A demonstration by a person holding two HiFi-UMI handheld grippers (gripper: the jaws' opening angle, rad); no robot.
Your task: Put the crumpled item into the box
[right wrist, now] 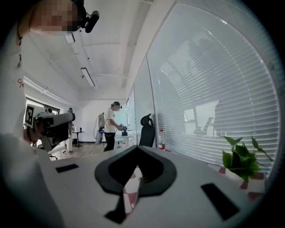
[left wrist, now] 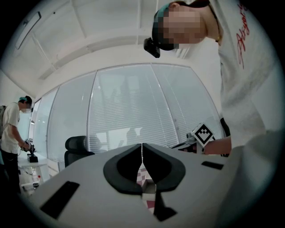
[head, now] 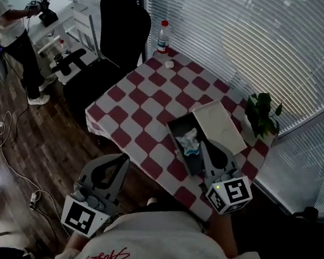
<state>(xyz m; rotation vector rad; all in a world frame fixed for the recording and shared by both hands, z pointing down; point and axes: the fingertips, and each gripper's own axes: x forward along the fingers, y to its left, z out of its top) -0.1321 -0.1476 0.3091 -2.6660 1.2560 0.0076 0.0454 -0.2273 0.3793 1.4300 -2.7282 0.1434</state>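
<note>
The crumpled item [head: 189, 141], white and pale blue, lies inside the black box [head: 178, 127] on the checkered table [head: 148, 102]. The box's white lid [head: 219, 124] leans along its far right side. My right gripper [head: 204, 145] reaches over the box's near right corner, just right of the crumpled item. Its jaws meet with nothing between them [right wrist: 136, 150]. My left gripper [head: 123, 161] hangs off the table's near edge, over the floor. It is shut and empty as well [left wrist: 142, 149].
A water bottle [head: 163, 36] and a small white object [head: 169, 64] stand at the table's far corner. A potted plant [head: 263, 112] sits at the right corner. A black office chair [head: 122, 23] stands behind the table. Another person [head: 9, 12] stands far left; cables [head: 3, 147] lie on the floor.
</note>
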